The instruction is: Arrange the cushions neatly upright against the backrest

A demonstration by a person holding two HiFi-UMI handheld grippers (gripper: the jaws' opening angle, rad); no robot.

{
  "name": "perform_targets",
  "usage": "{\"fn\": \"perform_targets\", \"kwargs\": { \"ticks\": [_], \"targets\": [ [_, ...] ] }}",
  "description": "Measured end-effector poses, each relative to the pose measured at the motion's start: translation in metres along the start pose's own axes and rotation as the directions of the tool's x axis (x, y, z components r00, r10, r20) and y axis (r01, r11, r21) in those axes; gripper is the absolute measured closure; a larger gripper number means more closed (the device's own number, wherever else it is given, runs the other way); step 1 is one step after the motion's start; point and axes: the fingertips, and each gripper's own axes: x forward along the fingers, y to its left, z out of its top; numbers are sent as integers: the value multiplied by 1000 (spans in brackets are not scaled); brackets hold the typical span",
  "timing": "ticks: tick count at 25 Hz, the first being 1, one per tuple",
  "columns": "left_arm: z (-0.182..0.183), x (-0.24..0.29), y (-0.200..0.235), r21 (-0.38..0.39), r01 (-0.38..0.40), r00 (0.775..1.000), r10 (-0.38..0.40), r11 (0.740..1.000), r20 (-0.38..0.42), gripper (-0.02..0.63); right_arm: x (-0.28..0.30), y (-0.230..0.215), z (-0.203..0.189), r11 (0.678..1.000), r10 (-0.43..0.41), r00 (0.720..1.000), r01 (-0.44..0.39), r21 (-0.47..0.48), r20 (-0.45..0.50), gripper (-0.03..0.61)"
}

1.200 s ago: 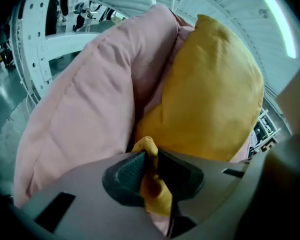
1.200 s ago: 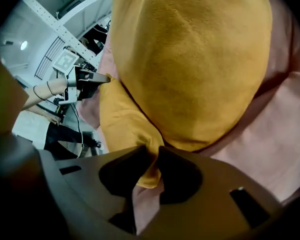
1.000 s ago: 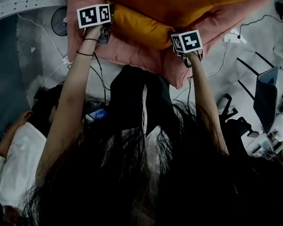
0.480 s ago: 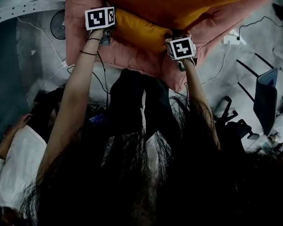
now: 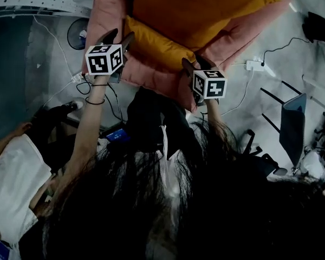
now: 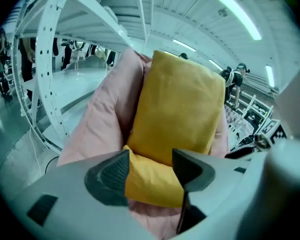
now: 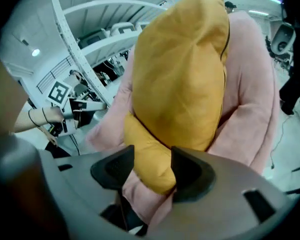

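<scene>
Left gripper [image 5: 118,37] and right gripper [image 5: 194,64] have lifted off the lower cushion [image 5: 151,41], jaws just opened, empty, with the upright cushion [image 5: 197,7] beyond their tips leaning on the pink backrest [image 5: 105,10].

Front: orange cushions [image 5: 195,10] packed tight in the pink seat [image 5: 105,15], no gap between them.
Left: fan [image 5: 76,34] and white perforated frame [image 5: 43,3] near the seat's side.
Right: power strip [image 5: 254,65] and cord [image 5: 281,43] just beside the seat; dark screen [image 5: 292,123] further out.
</scene>
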Motion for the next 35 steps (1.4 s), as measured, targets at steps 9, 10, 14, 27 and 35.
{"fn": "perform_targets", "kwargs": {
  "ticks": [9,10,14,27,35],
  "targets": [
    [6,-95,-111,-6,104,985,-102,995,138,337,-103,79,41,985,174,957,-163,-65,231,342],
    [5,-104,-122,-7,113,983,-111,994,147,337,-115,83,42,982,188,950,-177,-69,247,342],
    [1,-141,-180,17,180,963,-179,984,202,351,-168,88,32,974,224,931,-201,-109,289,358],
    [-8,-234,-264,44,128,920,-135,991,369,474,-246,122,1,937,336,876,-271,-222,347,459],
    [-39,-255,-301,66,150,920,-164,987,357,485,-263,134,-14,923,367,868,-295,-248,335,472]
  ]
}}
